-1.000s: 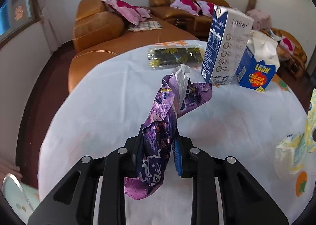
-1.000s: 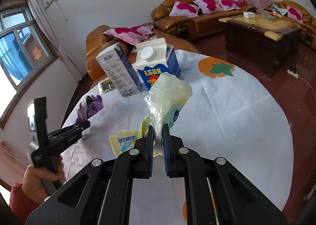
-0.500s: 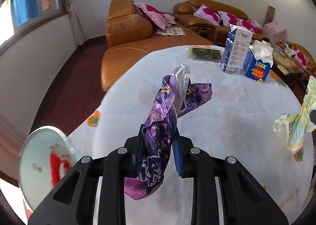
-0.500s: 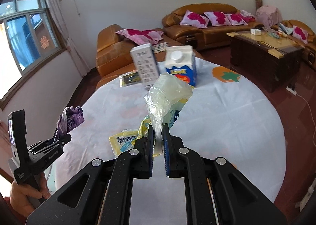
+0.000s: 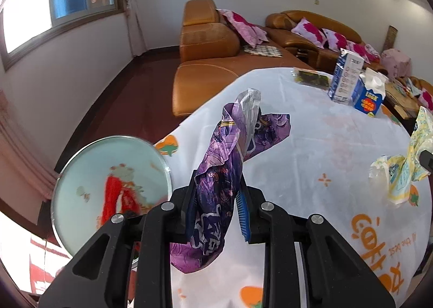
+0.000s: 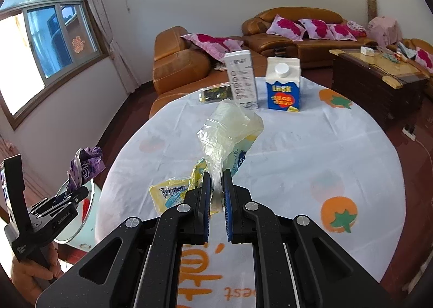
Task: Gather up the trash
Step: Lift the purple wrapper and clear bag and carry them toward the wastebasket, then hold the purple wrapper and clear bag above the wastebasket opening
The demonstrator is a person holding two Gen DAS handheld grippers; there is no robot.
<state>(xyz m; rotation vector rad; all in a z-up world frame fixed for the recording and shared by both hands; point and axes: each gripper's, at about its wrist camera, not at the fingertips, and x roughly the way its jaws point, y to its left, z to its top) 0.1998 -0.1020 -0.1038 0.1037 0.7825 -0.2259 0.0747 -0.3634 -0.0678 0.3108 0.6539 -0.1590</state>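
My left gripper [image 5: 216,194] is shut on a crumpled purple wrapper [image 5: 224,172] and holds it above the left edge of the round white table [image 5: 311,145], beside a round pale-green bin [image 5: 108,183] on the floor. It also shows in the right wrist view [image 6: 73,194] with the purple wrapper [image 6: 86,164]. My right gripper [image 6: 216,186] is shut on a clear and yellow plastic wrapper [image 6: 227,132], held above the table [image 6: 297,151]. That yellow wrapper shows at the right of the left wrist view [image 5: 400,170].
A white milk carton [image 6: 242,78], a blue carton [image 6: 282,87] and a dark flat packet [image 6: 215,93] stand at the table's far side. Orange sofas [image 6: 184,64] stand behind. A wooden coffee table [image 6: 379,78] is at the right.
Both grippers have drawn back from the cartons toward the table's near side. The left one has swung left so the bin is now large beside it.
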